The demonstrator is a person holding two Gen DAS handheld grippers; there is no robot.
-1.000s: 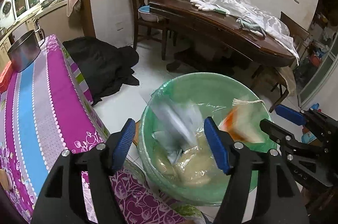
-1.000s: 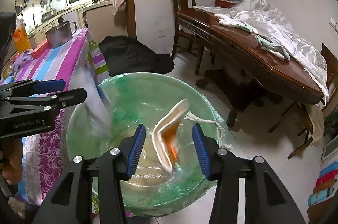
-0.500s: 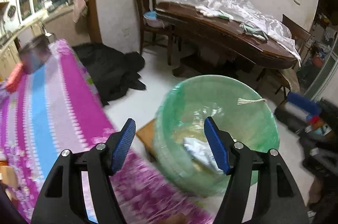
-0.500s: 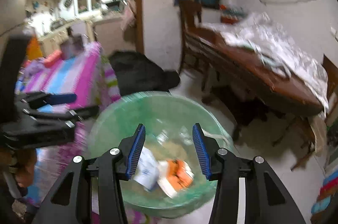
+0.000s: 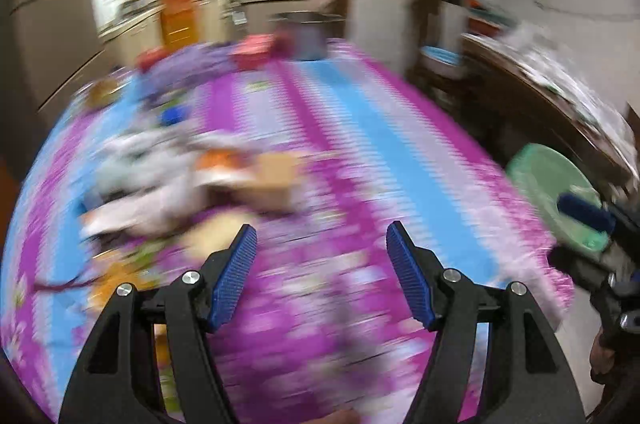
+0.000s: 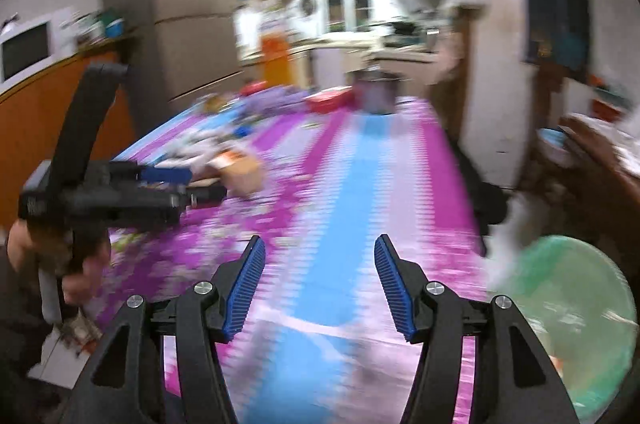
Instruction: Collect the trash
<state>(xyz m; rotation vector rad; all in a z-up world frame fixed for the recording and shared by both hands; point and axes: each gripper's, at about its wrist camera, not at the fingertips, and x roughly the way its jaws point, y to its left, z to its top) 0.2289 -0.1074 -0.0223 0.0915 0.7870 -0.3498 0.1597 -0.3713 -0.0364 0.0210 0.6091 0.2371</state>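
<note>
Swung away from green plastic-lined round bin (image 5: 554, 192) since 0.5 s ago, both views now over pink, purple & blue striped cloth-covered counter (image 5: 360, 152); heavy motion blur throughout.

Left gripper (image 5: 320, 258): jaws wide, nothing between blue pads, hovering above near end of counter. Same gripper seen side-on in right wrist view (image 6: 176, 184), over counter's left side, held by a hand at its grip.

Right gripper (image 6: 318, 278): jaws wide too, nothing held, above counter's near edge over blue stripe. Also seen at right border of left wrist view (image 5: 588, 220), just off counter's right edge, in front of bin.

Bin off counter's right side, down on floor; also in right wrist view (image 6: 572, 308), beside counter's right near corner. Contents too blurred to name.

Trash: smeared heap of white, orange & tan wrappers and paper (image 5: 192, 180) lying on counter's left half, ahead-left of left gripper; also in right wrist view (image 6: 236, 166), close beyond left gripper's tips. Single items not separable in blur.

Far end of counter: grey metal pot (image 6: 376, 92), red flat container (image 6: 328, 100) next to it. Dark wooden table (image 5: 552, 104) beyond counter's right side.
</note>
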